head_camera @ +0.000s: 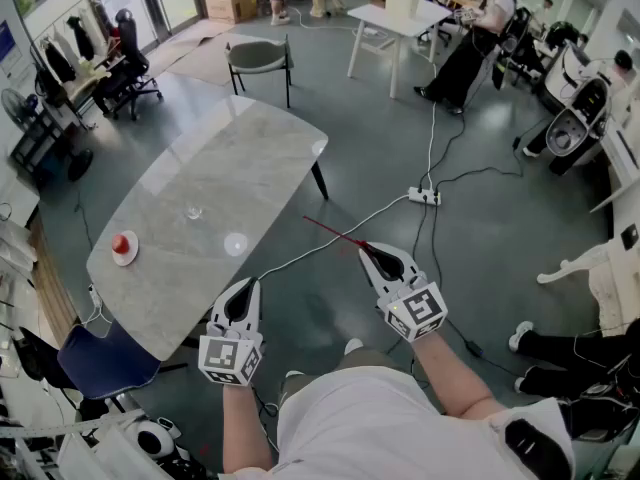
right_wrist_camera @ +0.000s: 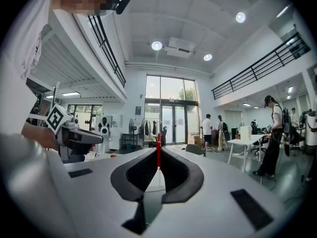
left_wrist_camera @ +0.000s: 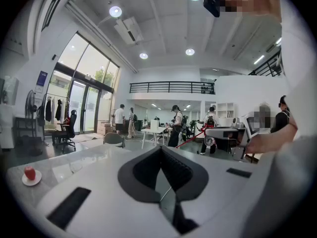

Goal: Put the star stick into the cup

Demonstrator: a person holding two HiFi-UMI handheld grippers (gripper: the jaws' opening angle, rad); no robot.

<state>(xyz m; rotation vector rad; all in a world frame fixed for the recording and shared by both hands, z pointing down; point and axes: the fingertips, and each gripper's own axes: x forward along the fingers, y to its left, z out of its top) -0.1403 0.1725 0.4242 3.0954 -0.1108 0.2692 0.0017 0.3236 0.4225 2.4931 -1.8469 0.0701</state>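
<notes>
Marble table with glass cup and saucer (red stick well apart)

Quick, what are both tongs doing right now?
Left tongs: closed, empty.
Right tongs: closed on the star stick.

tabletop: open round cup | saucer: well apart, near left edge

Grey floor — marble table.
</notes>
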